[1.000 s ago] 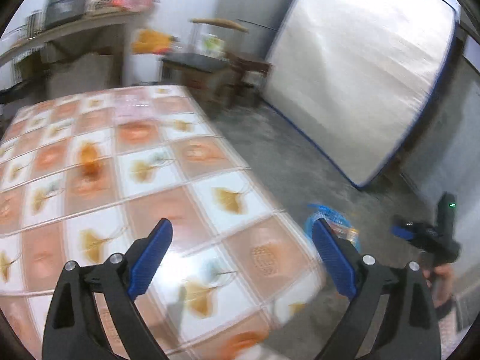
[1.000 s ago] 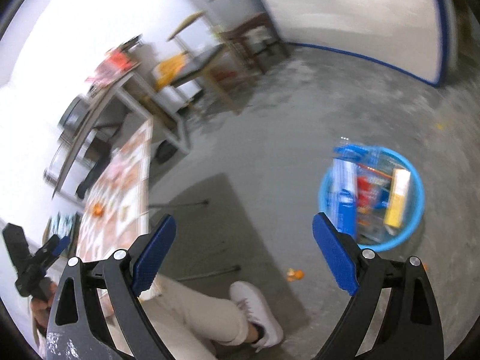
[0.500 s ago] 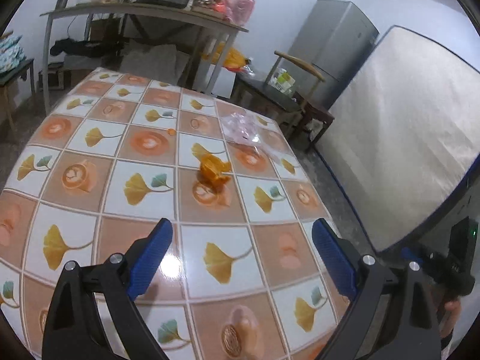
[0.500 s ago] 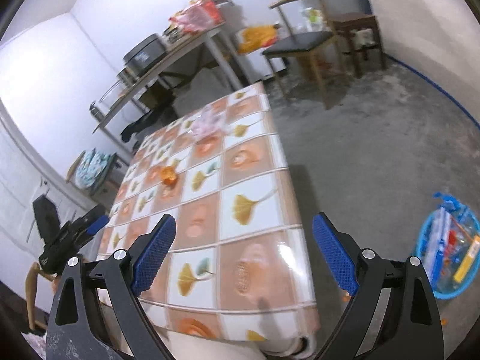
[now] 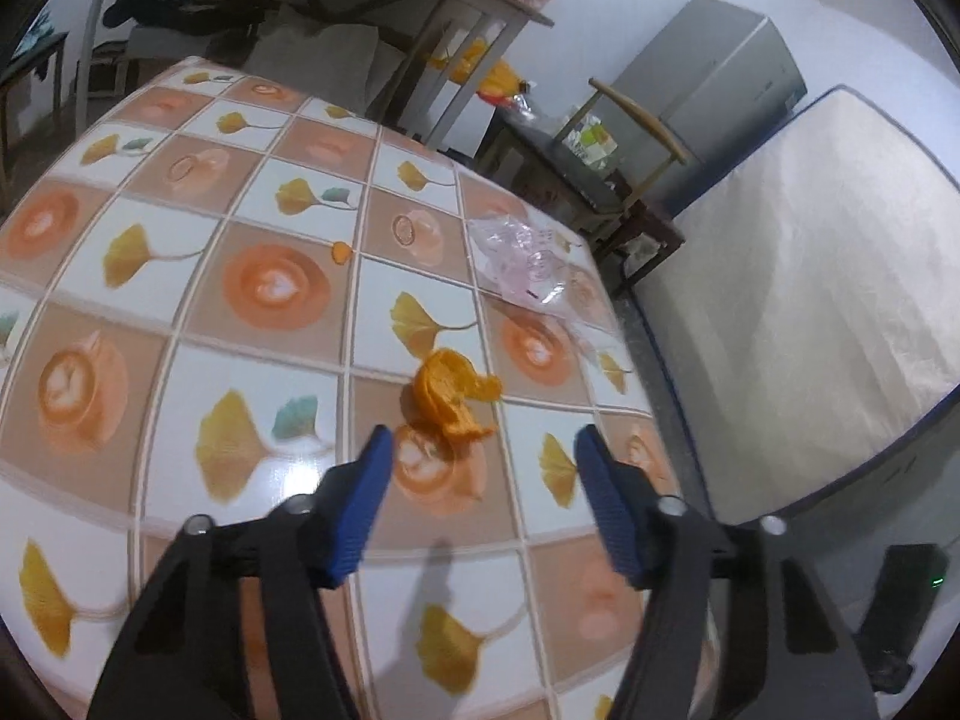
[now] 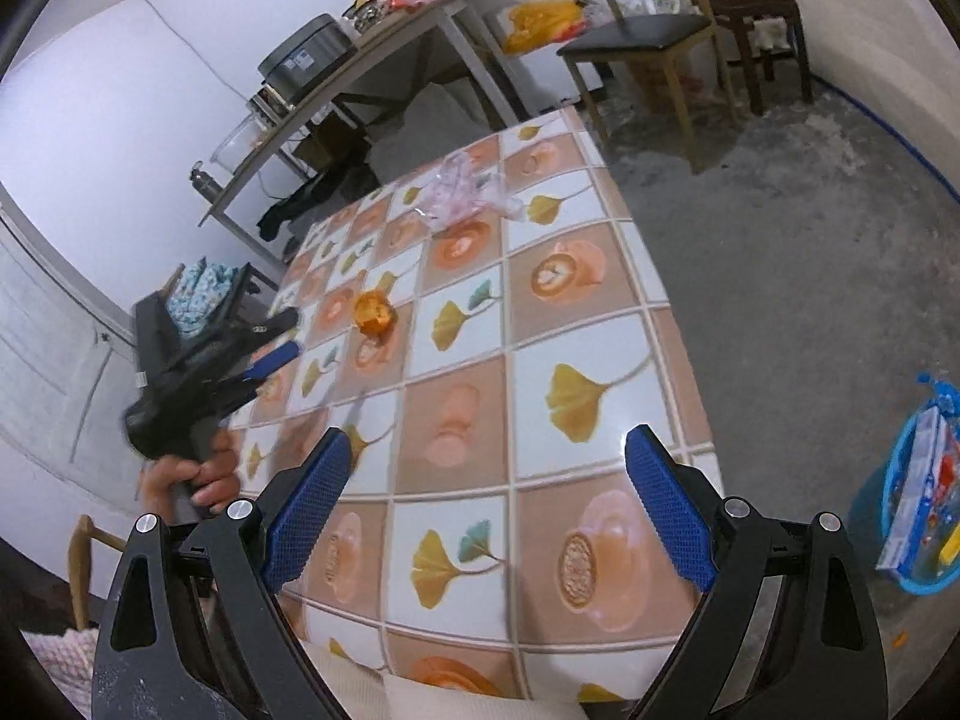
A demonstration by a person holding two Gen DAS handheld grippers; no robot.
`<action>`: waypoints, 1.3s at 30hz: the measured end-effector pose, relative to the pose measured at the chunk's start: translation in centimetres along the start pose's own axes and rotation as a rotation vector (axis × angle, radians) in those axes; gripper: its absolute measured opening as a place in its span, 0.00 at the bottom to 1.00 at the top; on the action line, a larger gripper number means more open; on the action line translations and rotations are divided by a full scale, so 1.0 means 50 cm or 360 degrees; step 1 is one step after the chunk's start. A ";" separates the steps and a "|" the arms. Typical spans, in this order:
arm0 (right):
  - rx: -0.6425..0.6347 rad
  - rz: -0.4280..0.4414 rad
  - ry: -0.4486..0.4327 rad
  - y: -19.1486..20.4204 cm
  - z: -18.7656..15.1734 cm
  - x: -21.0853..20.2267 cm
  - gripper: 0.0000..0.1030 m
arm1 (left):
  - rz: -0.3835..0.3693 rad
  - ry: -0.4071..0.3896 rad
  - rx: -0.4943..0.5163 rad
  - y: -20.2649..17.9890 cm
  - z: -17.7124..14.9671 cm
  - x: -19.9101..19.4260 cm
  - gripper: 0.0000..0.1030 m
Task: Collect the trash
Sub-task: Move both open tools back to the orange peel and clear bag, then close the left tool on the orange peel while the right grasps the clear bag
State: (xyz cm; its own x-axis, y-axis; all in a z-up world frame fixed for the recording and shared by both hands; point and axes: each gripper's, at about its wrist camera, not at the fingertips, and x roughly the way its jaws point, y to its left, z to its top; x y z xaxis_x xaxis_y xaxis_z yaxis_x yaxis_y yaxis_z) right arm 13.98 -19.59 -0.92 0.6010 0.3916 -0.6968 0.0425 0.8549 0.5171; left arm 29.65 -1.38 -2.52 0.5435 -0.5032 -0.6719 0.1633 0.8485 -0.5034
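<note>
An orange peel lies on the tiled tablecloth of the table; it also shows in the right wrist view. A crumpled clear pink plastic bag lies near the table's far edge, also in the right wrist view. My left gripper is open and empty, just short of the peel, jaws either side of it; it shows from the side in the right wrist view. My right gripper is open and empty above the table's near part. A blue trash basket with packaging stands on the floor at right.
A chair and a stool stand beyond the table. A long side table with a cooker and bags runs along the wall. A mattress leans at right. A tiny orange scrap lies on the table.
Both views swung from the floor and basket to the table. My left gripper moved forward to the orange peel and its jaws narrowed. My right gripper stays wide open.
</note>
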 end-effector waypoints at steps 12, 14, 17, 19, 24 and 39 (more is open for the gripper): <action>-0.0156 0.0103 0.0076 0.073 0.267 0.154 0.85 | 0.0126 0.0199 0.0058 0.008 0.039 0.129 0.26; -0.0171 0.0071 0.0083 0.081 0.314 0.208 0.86 | 0.0140 0.0217 0.0091 0.005 0.040 0.142 0.24; -0.0175 0.0038 0.0107 0.082 0.371 0.282 0.85 | 0.0172 0.0247 0.0136 0.003 0.038 0.154 0.21; -0.0172 0.0024 0.0145 0.078 0.394 0.328 0.85 | 0.0196 0.0256 0.0157 0.003 0.036 0.158 0.17; -0.0166 -0.0084 0.0257 0.067 0.430 0.453 0.85 | 0.0210 0.0252 0.0217 -0.001 0.028 0.164 0.17; -0.0369 -0.0304 0.0412 0.081 0.409 0.527 0.17 | 0.0158 0.0254 0.0131 0.007 0.031 0.164 0.05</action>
State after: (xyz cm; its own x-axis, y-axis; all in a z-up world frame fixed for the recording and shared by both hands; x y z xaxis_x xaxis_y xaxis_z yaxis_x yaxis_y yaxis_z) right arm 46.29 -12.76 -7.04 0.3774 0.2658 -0.8871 -0.0651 0.9632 0.2609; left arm 35.45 -4.93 -7.34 0.4236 -0.4307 -0.7969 0.1859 0.9023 -0.3889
